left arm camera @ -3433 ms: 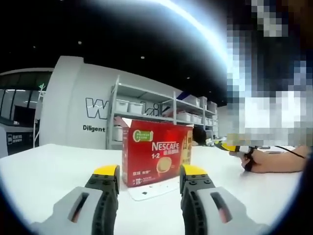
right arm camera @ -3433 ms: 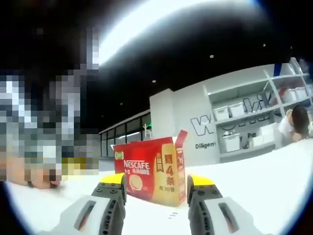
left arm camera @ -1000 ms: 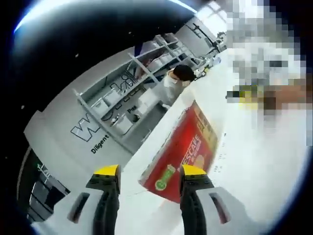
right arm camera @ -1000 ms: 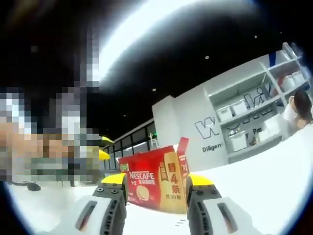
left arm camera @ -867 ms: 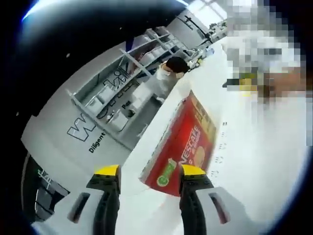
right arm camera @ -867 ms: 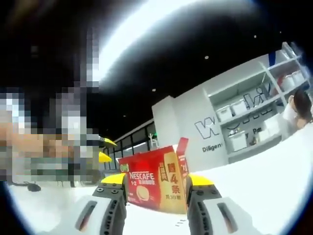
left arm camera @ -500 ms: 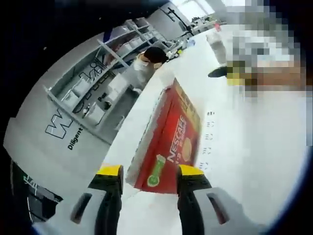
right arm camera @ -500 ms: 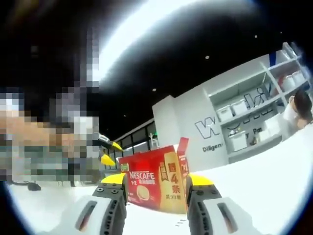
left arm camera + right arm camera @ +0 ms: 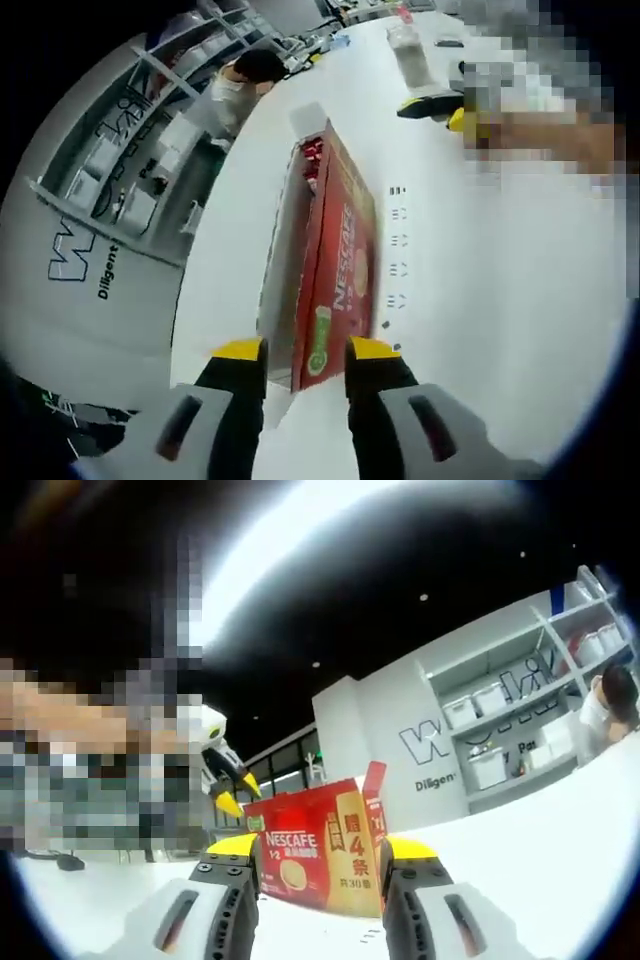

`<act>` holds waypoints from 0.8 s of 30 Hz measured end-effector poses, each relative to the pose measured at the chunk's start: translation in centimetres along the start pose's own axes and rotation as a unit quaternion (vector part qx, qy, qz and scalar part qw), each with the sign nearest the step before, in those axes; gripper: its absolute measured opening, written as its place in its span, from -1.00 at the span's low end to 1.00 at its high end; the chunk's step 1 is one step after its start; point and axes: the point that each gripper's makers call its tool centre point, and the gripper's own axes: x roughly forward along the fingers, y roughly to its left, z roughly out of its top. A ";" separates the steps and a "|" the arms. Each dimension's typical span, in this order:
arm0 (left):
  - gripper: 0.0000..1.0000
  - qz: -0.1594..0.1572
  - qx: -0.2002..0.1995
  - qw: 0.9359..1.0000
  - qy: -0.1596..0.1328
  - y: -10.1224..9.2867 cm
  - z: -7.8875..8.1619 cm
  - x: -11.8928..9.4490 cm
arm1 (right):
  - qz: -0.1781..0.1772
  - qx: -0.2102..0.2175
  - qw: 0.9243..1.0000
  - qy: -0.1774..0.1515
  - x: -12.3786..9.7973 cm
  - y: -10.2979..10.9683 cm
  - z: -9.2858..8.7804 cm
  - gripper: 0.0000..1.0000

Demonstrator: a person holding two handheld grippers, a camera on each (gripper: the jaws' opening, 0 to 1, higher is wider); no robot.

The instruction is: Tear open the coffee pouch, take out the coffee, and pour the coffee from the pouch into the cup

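Left gripper view: looks steeply down on the red Nescafe coffee box [image 9: 335, 275], which stands on the white tabletop [image 9: 500, 300] with its top flap open.
Left tongs [image 9: 305, 352]: apart, clamped on nothing; yellow tips sit on either side of the box's near end. Contact cannot be told.
Right gripper view: looks level across the tabletop [image 9: 520, 820] at the coffee box [image 9: 315, 850], upright, printed face toward the camera, one flap sticking up.
Right tongs [image 9: 320, 848]: apart and empty, low to the tabletop, the box between and beyond the tips.
Other gripper: the left tongs show above the box's left corner in the right gripper view, yellow tips pointing down; the right tongs lie beyond the box in the left gripper view.
Background: shelving [image 9: 130, 150] with white bins against a grey wall; a person [image 9: 610, 705] bends beside it.
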 end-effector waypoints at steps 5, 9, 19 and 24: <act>-0.54 -0.014 0.033 0.999 0.028 -0.5 0.3 0.4 | 0.000 0.001 1.000 -0.002 -0.2 0.2 0.2 -0.04; -0.65 -0.009 0.033 0.999 0.024 -0.5 1.1 0.4 | 0.000 0.002 1.000 -0.002 -0.1 0.1 0.2 -0.04; -0.59 -0.013 0.059 0.997 0.056 -0.7 -0.4 1.5 | 0.001 0.003 1.000 -0.005 -0.4 0.6 0.4 -0.04; -0.65 -0.014 0.062 0.996 0.059 -1.0 -0.6 1.9 | 0.002 0.001 1.000 -0.001 -0.5 1.2 0.3 -0.05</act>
